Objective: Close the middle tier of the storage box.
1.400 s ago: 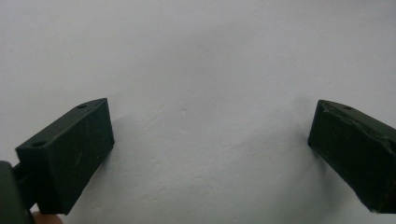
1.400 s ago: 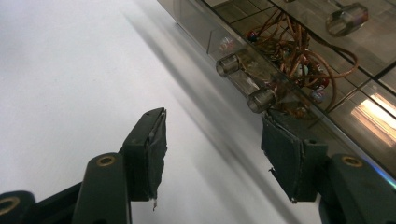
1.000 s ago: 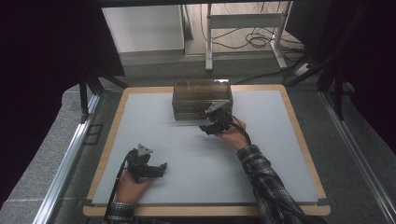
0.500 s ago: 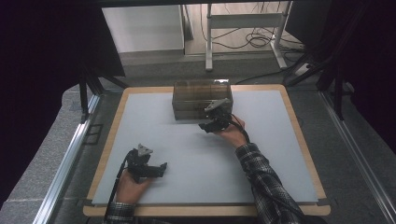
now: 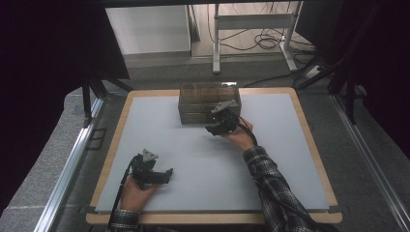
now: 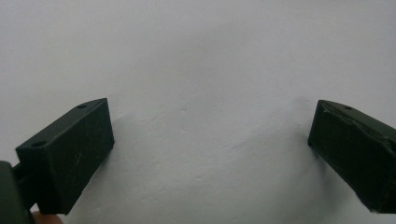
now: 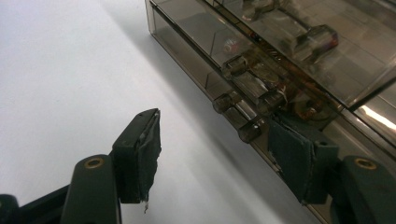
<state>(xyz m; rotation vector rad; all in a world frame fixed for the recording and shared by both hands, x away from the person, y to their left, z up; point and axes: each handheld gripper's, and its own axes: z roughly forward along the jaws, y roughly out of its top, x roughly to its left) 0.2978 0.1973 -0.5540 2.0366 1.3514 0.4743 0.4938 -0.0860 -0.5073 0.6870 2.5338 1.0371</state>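
A smoky see-through drawer box (image 5: 208, 99) stands at the far middle of the white table (image 5: 193, 159). In the right gripper view its stacked drawers (image 7: 205, 37) show small clear handles (image 7: 250, 131), with small parts dimly visible inside. My right gripper (image 5: 215, 128) is at the box's front right, low by the table. Its jaws stand open (image 7: 217, 158), the right pad (image 7: 289, 156) close beside the lowest handle and not pressing on it. My left gripper (image 5: 167, 175) rests near the front left of the table, open (image 6: 210, 154), with bare white surface between its jaws.
A wooden rim (image 5: 116, 145) frames the white table, with metal rails (image 5: 67, 164) outside it. Beyond the far edge are a white desk frame (image 5: 251, 29) and loose cables (image 5: 270, 43) on the floor. Open white surface lies between the two hands.
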